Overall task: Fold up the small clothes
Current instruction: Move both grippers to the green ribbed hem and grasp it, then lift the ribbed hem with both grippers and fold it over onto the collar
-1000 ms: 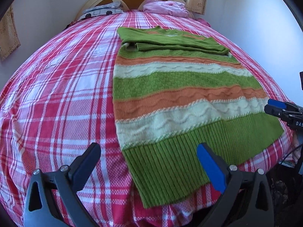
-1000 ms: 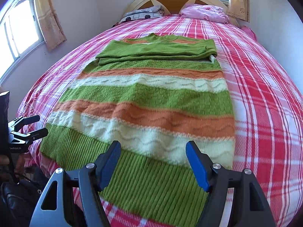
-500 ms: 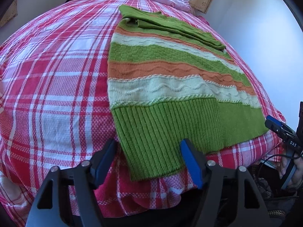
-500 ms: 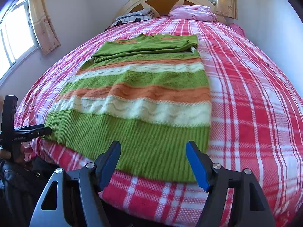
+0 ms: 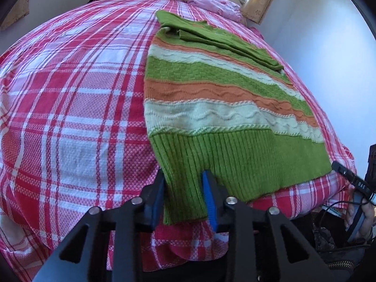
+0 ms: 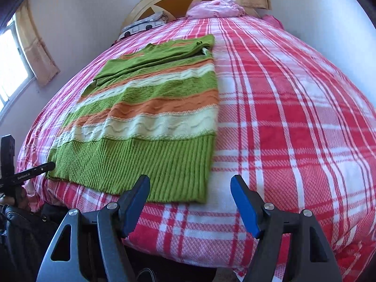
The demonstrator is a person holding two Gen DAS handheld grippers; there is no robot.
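From the left wrist view, the striped sweater [image 5: 211,108] lies flat on the plaid bed [image 5: 70,108], its long axis running away from the camera toward the headboard, sleeves folded across the far end. Its ribbed green hem is the nearest part, and the hem's left corner hangs right between the pads of the left tongs [image 5: 184,199]. These tongs have just been closing; the blue pads stand narrow on either side of the corner, with the knit bunched between them and apparently pressed, so I judge the corner gripped. At the right edge of this view the right tongs [image 5: 350,178] show only as a dark tip beside the hem's other corner.

From the right wrist view, the sweater [image 6: 150,122] lies ahead and to the left, hem toward the camera. The right tongs [image 6: 190,202] stand wide open with nothing between the pads; the hem's right corner sits just beyond and between them, not yet touched. The coming lift likely needs this second corner pinched first.
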